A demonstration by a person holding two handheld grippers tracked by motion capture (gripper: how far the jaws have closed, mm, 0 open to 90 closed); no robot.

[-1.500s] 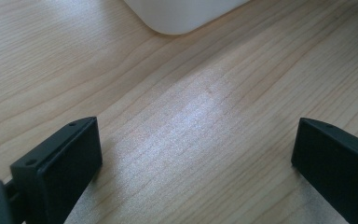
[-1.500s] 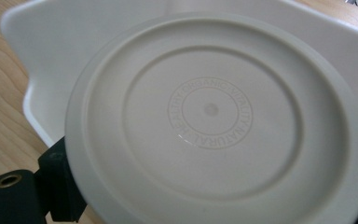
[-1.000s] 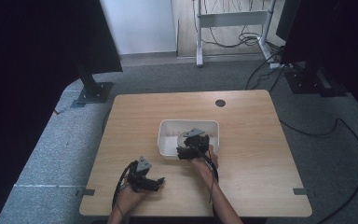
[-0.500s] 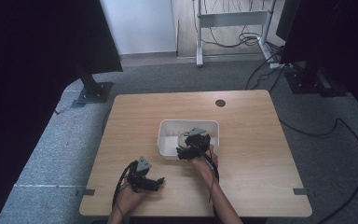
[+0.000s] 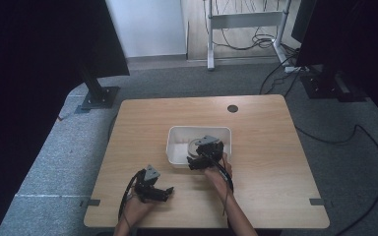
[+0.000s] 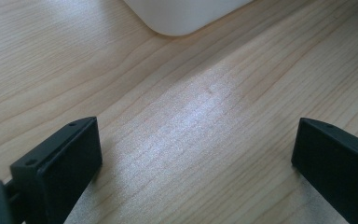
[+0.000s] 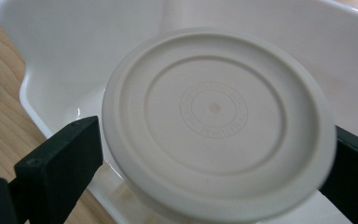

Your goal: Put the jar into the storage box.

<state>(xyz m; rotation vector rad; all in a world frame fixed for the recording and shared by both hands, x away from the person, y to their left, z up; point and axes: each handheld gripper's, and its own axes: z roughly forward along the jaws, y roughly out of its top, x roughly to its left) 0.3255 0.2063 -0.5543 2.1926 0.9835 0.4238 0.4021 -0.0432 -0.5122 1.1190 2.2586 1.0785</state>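
Note:
A round cream-white disc (image 7: 214, 112) with raised rings, like a lid or small plate, is clamped by its edges between the jaws of my right gripper (image 7: 209, 163). It hangs tilted over the inside of a white plastic tub (image 7: 65, 46). In the high view the right gripper (image 5: 204, 155) sits over the near side of the tub (image 5: 177, 132), with the disc (image 5: 195, 146) just showing. My left gripper (image 5: 166, 193) rests low over the bare wood near the table's front edge, jaws wide apart with nothing between them (image 6: 196, 154).
The tub stands near the middle of a light wooden table (image 5: 266, 147), and its rounded corner (image 6: 182, 14) lies ahead of the left gripper. A dark cable hole (image 5: 233, 108) sits at the far edge. Dark stands and cables lie on the grey carpet around the table.

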